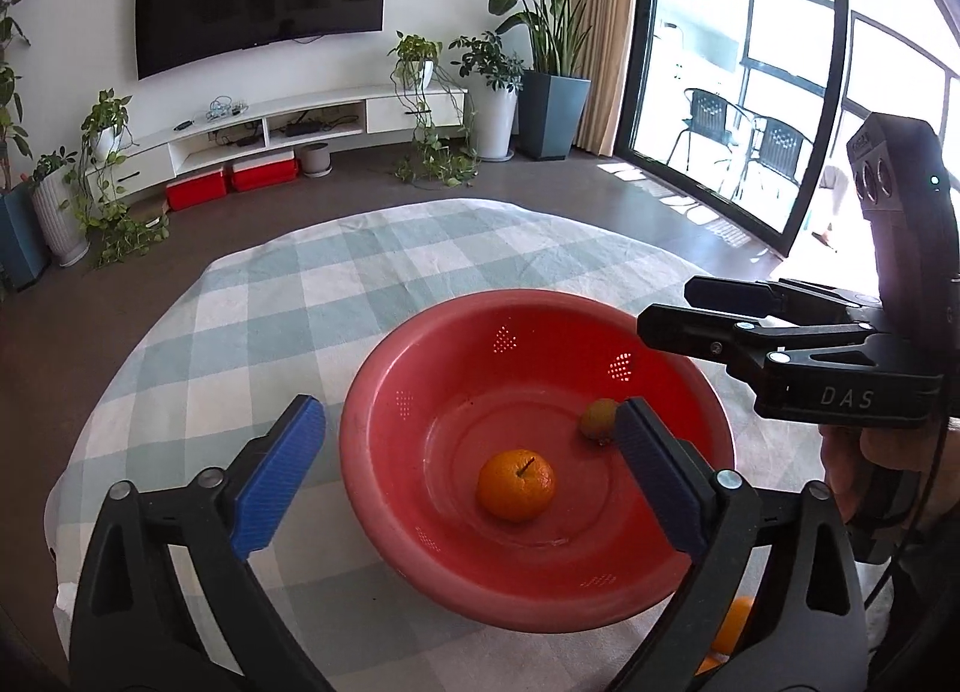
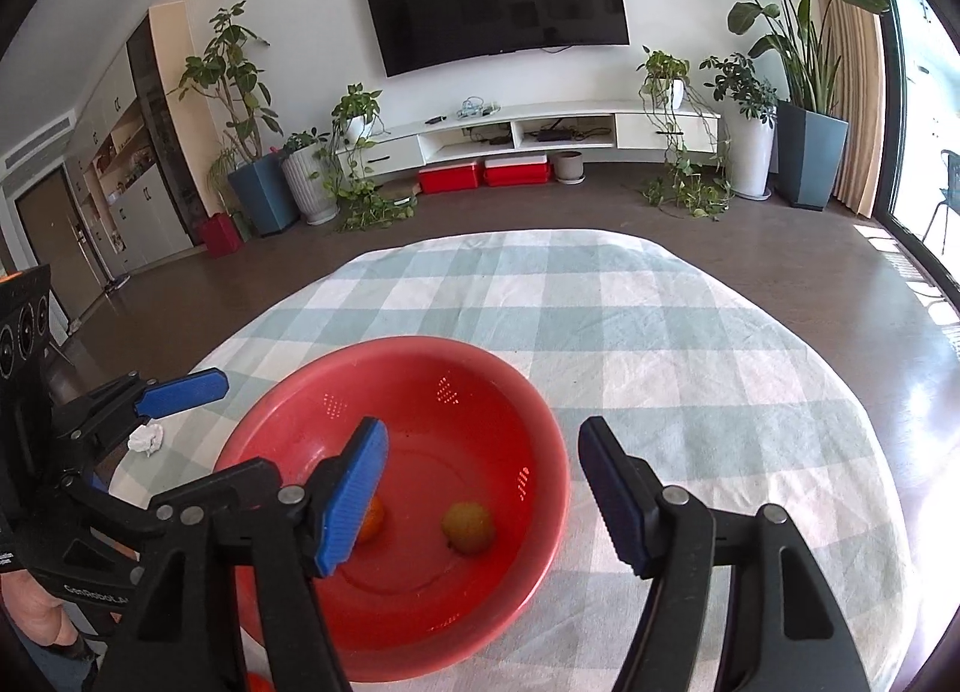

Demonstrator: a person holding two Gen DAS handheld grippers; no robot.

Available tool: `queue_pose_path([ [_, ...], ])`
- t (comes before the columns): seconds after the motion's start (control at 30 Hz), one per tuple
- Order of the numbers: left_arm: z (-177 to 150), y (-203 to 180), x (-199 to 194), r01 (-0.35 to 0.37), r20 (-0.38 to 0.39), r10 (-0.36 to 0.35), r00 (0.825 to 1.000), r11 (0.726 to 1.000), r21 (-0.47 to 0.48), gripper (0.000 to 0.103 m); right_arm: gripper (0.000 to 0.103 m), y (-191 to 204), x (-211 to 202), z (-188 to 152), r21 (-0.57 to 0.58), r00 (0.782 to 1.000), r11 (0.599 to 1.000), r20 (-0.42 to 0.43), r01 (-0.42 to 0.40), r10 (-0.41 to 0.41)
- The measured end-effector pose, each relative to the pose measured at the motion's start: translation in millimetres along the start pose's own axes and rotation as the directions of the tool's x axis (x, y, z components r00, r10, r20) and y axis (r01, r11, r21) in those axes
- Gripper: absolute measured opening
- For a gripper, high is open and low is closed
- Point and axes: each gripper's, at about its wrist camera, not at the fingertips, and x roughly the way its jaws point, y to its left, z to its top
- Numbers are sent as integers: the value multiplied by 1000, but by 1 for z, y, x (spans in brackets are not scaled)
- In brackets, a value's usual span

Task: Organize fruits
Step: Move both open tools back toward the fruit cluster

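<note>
A red perforated bowl [image 1: 384, 452] stands on the checked tablecloth; it also shows in the right wrist view [image 2: 540, 512]. Inside lie an orange [image 1: 516, 485] and a small yellow-green fruit [image 1: 597, 419], which also shows in the right wrist view [image 2: 468, 527]. There the orange [image 2: 373, 519] is half hidden behind a finger. My left gripper [image 1: 474, 464] is open and empty over the bowl's near side. My right gripper [image 2: 486, 494] is open and empty above the bowl; it also shows at the bowl's right rim in the left wrist view [image 1: 666, 311].
Another orange fruit [image 1: 735, 626] lies on the cloth by the bowl's near right, partly hidden. A crumpled white paper [image 2: 146, 440] lies left of the bowl. The checked table [image 2: 690, 344] extends far and right. Plants, a TV and a cabinet stand beyond.
</note>
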Motion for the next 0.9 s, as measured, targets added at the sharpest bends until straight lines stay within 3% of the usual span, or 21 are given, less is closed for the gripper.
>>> queue_pose_path([
  [0.17, 0, -5, -23, -45, 66, 43, 997, 998, 38, 103, 71, -1, -5, 1, -8, 1000, 1000, 31, -4, 4],
  [0.3, -3, -5, -40, -51, 12, 51, 999, 999, 4, 103, 71, -2, -14, 0, 3, 998, 1000, 54, -17, 17],
  [0.4, -14, -5, -65, -18, 22, 19, 1000, 999, -40, 103, 71, -6, -31, -5, 34, 998, 999, 61, -19, 17],
  [0.57, -64, -14, -102, 8, 12, -6, 1000, 993, -119, 103, 73, -2, -80, -31, 55, 995, 998, 96, -22, 17],
  [0.7, -116, -29, -106, 44, -73, -56, 996, 987, -158, 103, 74, 6, -113, -68, 74, 996, 997, 91, -32, 25],
  [0.9, -155, -62, -110, 56, -129, -67, 989, 995, -86, 100, 74, 22, -143, -132, 114, 999, 993, 36, -42, 38],
])
